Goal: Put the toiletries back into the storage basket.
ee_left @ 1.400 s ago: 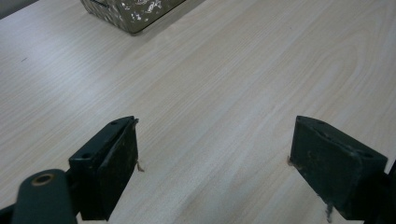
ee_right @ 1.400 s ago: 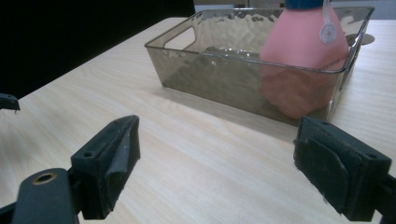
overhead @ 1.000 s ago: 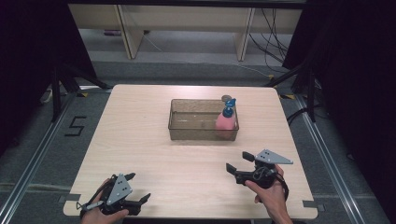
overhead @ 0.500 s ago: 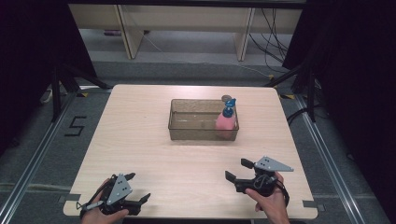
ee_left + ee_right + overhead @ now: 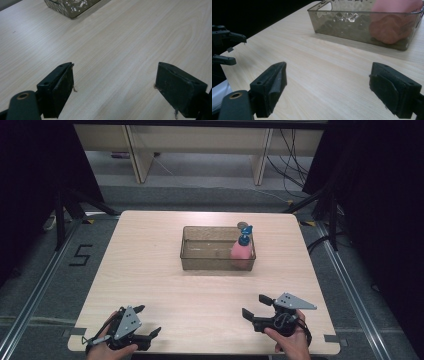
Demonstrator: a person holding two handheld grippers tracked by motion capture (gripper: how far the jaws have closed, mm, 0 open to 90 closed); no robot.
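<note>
Judging from the table, the work looks finished: the pink spray bottle point(image 5: 242, 251) stands upright in the right end of the clear plastic bin point(image 5: 200, 260), with nothing else inside. The left gripper point(image 5: 148, 334) and right gripper point(image 5: 255, 307) rest near the table's front edge, both spread wide and empty.

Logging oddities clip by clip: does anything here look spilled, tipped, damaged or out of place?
Nothing stands out. The pink bottle stands upright at the right end of the clear bin, and no spill shows on the table. The left gripper and right gripper sit open near the front edge, holding nothing.
</note>
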